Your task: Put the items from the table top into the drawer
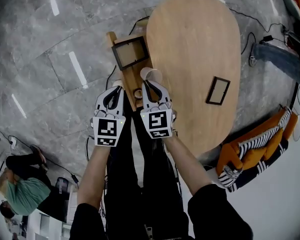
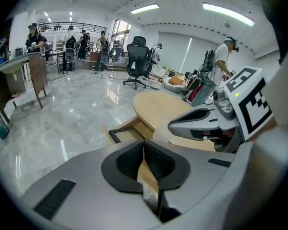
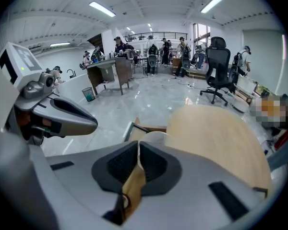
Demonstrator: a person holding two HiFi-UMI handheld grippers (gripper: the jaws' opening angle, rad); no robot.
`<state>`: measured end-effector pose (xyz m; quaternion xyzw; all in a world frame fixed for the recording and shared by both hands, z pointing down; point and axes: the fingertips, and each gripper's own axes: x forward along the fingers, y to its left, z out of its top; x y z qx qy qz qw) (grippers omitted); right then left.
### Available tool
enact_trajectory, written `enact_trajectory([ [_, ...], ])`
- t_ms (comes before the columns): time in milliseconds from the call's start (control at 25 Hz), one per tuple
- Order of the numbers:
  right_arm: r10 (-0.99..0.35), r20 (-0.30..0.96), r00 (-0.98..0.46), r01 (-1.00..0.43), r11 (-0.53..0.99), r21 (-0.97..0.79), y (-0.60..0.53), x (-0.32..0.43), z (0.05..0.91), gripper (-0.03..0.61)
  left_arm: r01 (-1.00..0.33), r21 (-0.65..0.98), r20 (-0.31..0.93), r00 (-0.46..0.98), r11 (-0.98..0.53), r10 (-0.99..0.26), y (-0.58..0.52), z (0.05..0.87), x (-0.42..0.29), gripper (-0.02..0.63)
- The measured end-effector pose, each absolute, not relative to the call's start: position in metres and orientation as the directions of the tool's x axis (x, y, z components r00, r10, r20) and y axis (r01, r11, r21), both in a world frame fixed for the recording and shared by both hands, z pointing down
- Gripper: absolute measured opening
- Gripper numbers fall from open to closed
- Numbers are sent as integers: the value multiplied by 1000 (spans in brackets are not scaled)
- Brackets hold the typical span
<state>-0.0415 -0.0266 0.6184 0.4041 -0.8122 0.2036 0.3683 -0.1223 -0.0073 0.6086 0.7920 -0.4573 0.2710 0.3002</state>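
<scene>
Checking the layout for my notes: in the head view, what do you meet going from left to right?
In order: seated person → left gripper → right gripper, holding the cup → frame on the table → striped cushion.

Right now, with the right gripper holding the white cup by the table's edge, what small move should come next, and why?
Probably ease the right gripper a little to the left and lower the white cup into the open drawer. Its fingers are shut on the cup's rim, the cup hangs at the drawer's edge, and bare floor shows beside the picture frame already inside.
</scene>
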Motion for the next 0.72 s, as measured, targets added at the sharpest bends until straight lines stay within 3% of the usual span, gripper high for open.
enact_trajectory([
  [720,-322,866,-382,-733,677,-72,-13,-87,711,23,-923,251,733,377,-290,-566,21,624,-174,20],
])
